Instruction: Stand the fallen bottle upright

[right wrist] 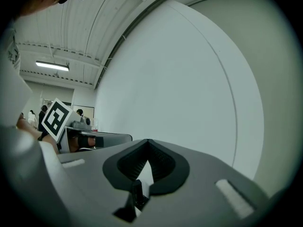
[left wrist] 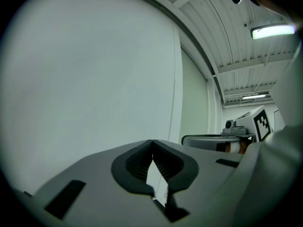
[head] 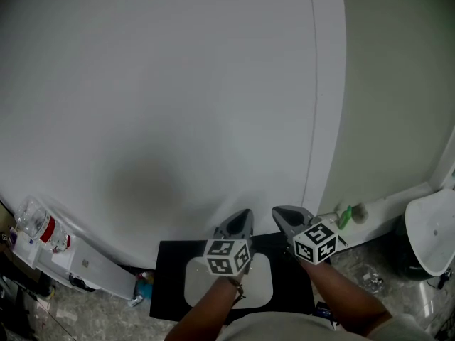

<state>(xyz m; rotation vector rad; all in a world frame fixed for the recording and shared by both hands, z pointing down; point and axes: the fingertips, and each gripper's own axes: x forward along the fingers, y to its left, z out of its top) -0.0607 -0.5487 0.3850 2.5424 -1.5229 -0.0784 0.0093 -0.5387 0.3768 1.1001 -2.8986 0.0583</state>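
Note:
Both grippers are held up side by side, level, facing a pale wall. In the head view my left gripper (head: pixel 242 217) and my right gripper (head: pixel 283 214) sit low in the middle. Each one's own view shows its dark ribbed jaws closed tip to tip with nothing between them: left gripper (left wrist: pixel 152 141), right gripper (right wrist: pixel 147 141). A clear bottle with a red label (head: pixel 40 225) lies tilted at the far left on a white unit, well away from both grippers. No bottle appears in either gripper view.
A black mat (head: pixel 167 290) with a white pad (head: pixel 259 279) lies on the floor below my arms. A small green and white object (head: pixel 347 215) rests on the skirting ledge at right. A white bin (head: pixel 434 233) stands at far right. The wall (head: pixel 178 84) fills most of the view.

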